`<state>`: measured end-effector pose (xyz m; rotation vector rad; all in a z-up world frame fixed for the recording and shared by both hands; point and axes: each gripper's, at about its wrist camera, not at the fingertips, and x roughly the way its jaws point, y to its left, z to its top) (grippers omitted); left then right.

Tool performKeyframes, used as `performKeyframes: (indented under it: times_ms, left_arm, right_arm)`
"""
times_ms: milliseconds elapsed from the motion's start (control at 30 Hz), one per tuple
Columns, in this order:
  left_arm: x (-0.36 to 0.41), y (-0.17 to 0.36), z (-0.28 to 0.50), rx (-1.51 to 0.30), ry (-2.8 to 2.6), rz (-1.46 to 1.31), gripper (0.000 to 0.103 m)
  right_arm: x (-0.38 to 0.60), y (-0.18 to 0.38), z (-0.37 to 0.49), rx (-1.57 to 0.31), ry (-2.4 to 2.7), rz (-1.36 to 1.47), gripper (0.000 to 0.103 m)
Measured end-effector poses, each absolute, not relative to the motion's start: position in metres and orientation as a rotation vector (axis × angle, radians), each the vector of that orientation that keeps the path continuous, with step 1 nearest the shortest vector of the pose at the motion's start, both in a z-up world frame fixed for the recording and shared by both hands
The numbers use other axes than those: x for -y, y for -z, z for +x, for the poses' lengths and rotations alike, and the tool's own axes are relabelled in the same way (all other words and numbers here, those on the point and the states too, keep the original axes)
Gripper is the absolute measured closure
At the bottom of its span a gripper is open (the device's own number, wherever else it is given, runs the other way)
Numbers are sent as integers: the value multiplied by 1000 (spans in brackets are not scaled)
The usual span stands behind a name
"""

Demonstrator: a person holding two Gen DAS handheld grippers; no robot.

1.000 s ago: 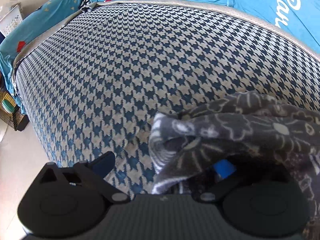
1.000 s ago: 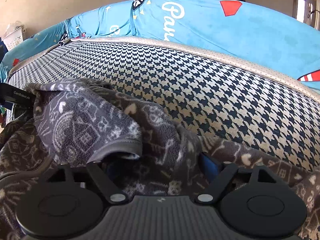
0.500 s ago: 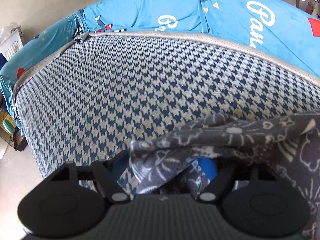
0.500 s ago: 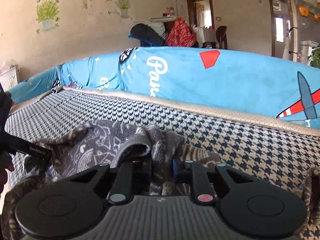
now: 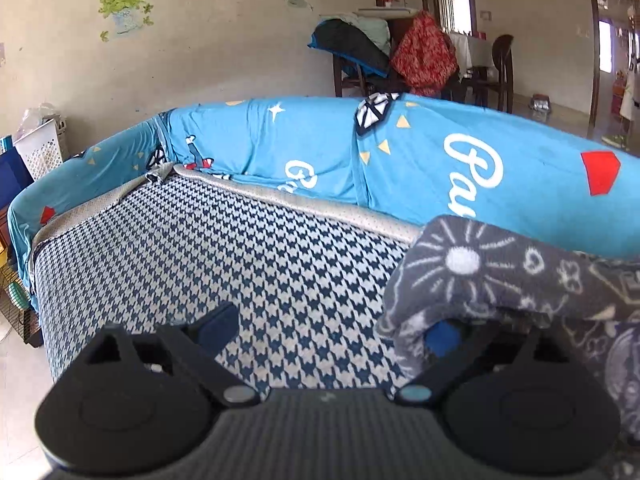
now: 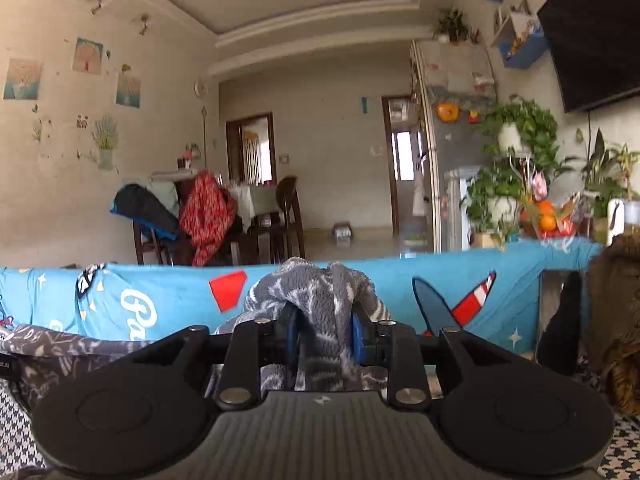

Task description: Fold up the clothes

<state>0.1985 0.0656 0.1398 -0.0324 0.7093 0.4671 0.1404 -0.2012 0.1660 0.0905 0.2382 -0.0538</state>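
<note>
Where fabric filled it earlier, left hand-held gripper (image 5: 332,326) gapes; right (image 6: 323,334) clamps garment (image 6: 320,300).

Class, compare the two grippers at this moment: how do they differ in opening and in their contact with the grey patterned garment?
1. The left gripper is wide open; the right gripper has closed to a narrow gap.
2. The right gripper pinches a bunch of the grey patterned garment between both fingers; on the left gripper the garment only drapes over one finger, the other bare above the houndstooth cushion.

Shared: black bodies, blue pads.
</note>
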Motion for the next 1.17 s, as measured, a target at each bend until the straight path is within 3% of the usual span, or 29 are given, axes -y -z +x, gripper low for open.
performKeyframes:
  times_ms: [100, 167, 200, 500, 867, 1167]
  left_arm:
    - [-67, -132, 195, -761, -468, -77, 0]
    - [-78, -130, 191, -775, -473, -137, 0]
    - [-84, -130, 186, -775, -477, -169, 0]
    - [-100, -135, 161, -761, -455, -256, 0]
    - [-42, -100, 166, -911, -197, -184, 0]
    - [4, -91, 160, -919, -89, -79, 0]
  right_arm:
    - [208, -158, 143, -308, 18, 81, 63]
    - [211, -156, 139, -318, -9, 50, 45]
    - [214, -155, 137, -321, -14, 41, 43]
    - [257, -134, 122, -431, 23, -11, 41]
    - [316, -98, 118, -568, 127, -31, 21]
    - [325, -81, 122, -664, 92, 4, 16]
